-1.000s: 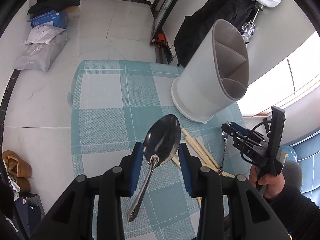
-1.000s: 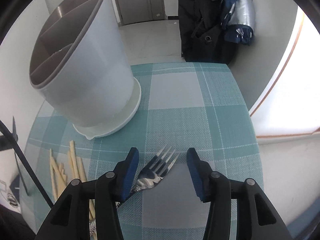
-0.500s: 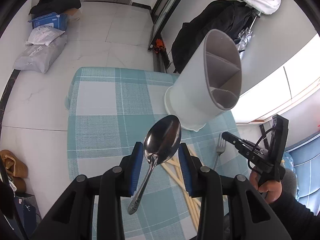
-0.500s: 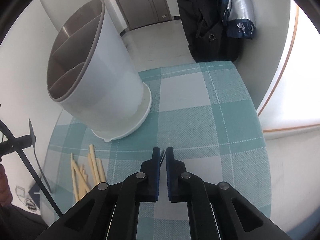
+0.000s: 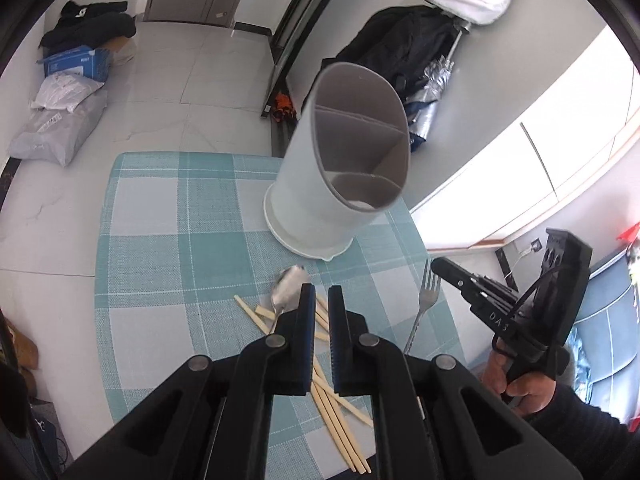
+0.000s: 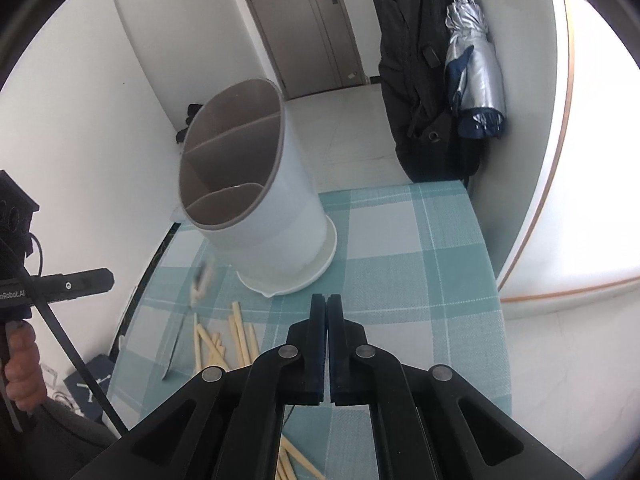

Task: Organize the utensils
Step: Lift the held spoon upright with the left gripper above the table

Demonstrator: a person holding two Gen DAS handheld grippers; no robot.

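Note:
A white utensil holder with grey dividers stands on the teal checked tablecloth. My left gripper is closing, its jaws almost together with nothing between them. The spoon is a blur just outside its left finger, loose above the cloth. My right gripper is closing on the tines of the fork, whose handle hangs below it. In the right wrist view the fork is hidden. Several bamboo chopsticks lie scattered on the cloth.
The table's right edge runs along a pale wall and bright window. Behind the table hang a black coat and a silver umbrella. Bags and a blue box lie on the tiled floor at far left. A hand grips the right tool.
The spoon has slipped out of my left jaws, which then closed empty. My right jaws closed on the fork's tines and lifted it. Both grippers drew back from the holder.

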